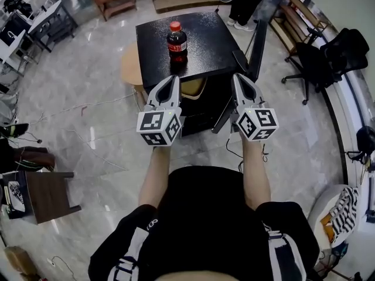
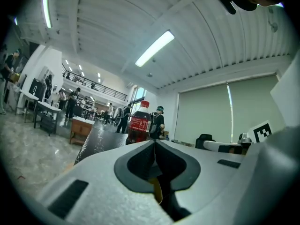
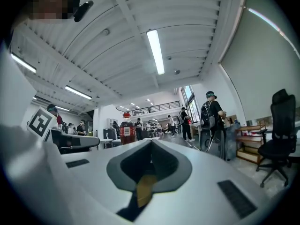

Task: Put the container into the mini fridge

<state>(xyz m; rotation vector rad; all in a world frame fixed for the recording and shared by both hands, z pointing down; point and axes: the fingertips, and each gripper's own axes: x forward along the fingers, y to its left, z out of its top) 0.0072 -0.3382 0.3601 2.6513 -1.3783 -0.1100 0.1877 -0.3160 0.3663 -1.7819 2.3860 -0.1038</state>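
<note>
**Container on fridge top, both tongs shut: tip-over risk on approach**

Left gripper (image 1: 171, 79): jaws together, nothing between them. Right gripper (image 1: 239, 78): same, closed and empty. Both are held side by side at the front edge of the mini fridge (image 1: 205, 37), tips pointing at it.

The container, a cola bottle (image 1: 177, 41) with a red cap, stands upright on the fridge's black top, just beyond the left gripper and not touched. The fridge door (image 1: 258, 47) looks swung open on the right, with the yellowish interior (image 1: 193, 88) showing below the top.

Risks, as judged:
- Jaws have to open before reaching in. A closed tip nudging the tall, round bottle would likely topple it, and it could roll off the top.
- The bottle is smooth and curved, so a high or off-centre pinch may let it slip or swing.
- The open door sits close to the right gripper and could get bumped.
- The opening is low under the top. Shelf clearance can't be told, so an upright bottle might catch the upper edge.
- Cables (image 1: 233, 151) on the floor near the feet are a snag hazard.
</note>
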